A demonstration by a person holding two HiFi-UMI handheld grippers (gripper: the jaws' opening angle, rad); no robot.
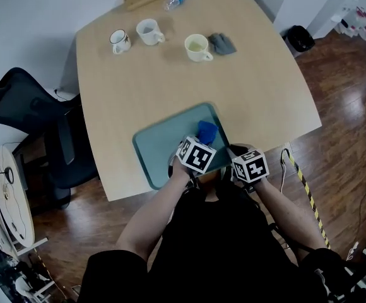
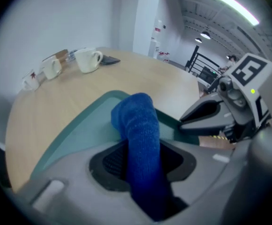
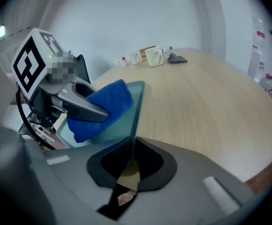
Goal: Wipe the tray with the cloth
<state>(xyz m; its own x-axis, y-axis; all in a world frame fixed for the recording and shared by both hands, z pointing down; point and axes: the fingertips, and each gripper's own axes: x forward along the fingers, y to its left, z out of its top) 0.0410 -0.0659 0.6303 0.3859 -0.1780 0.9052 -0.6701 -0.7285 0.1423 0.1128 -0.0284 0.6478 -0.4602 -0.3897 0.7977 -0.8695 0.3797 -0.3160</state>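
1. Fingers [image 2: 111, 162] of the left gripper [image 2: 143, 165] clamp a folded blue terry cloth [image 2: 138, 125]. Its bunched end juts ahead of the pads over the teal rectangular plastic tray [image 2: 75, 130]; contact cannot be confirmed.
2. Right gripper [image 3: 132, 161] fingers [image 3: 112, 159] stand nearly together, pinching the tray's rim. Judged purpose: steadying it against sliding during wiping.
3. Most of the tray floor lies beyond the left fingers, on the side away from the right fingers.
4. White ceramic mugs [image 1: 150, 31] stand well beyond both, uninvolved.

Grey left gripper [image 2: 141, 162] and right gripper [image 3: 129, 162], black-and-white marker cubes [image 1: 195, 156], black clothing [image 1: 224, 248].
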